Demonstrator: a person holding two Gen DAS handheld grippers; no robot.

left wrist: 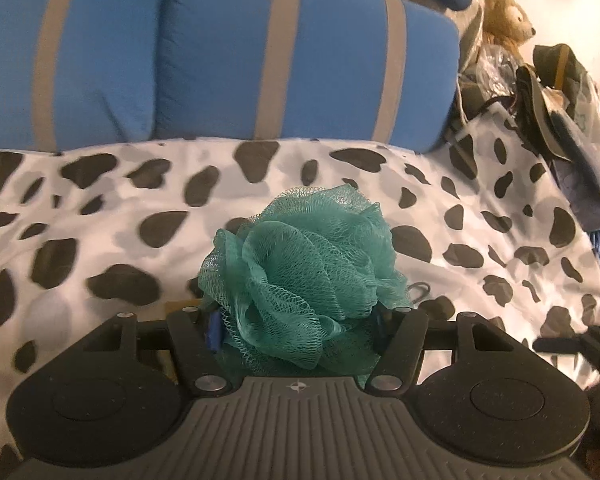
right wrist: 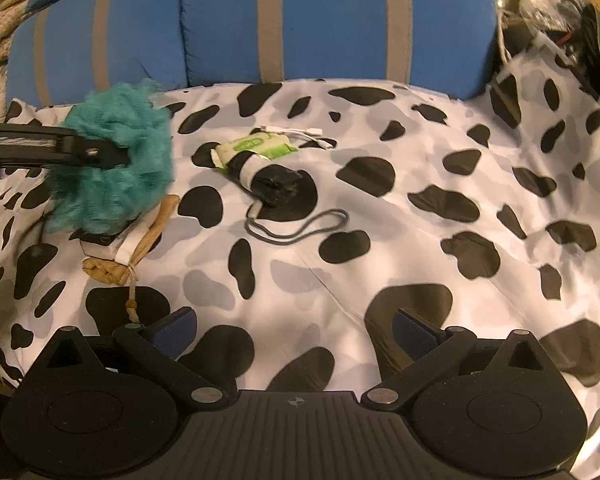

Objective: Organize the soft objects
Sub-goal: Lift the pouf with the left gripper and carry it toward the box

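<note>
Left wrist view, teal loofah (left wrist: 300,276) clamped in left tool (left wrist: 300,320)

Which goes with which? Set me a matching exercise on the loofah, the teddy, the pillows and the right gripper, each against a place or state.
1 loofah
2 teddy
3 pillows
4 right gripper

a open, nothing between its fingers
b behind the spotted sheet
c in the left gripper
d on the clutter at far right

Pairs: 1-c, 2-d, 3-b, 4-a
</note>
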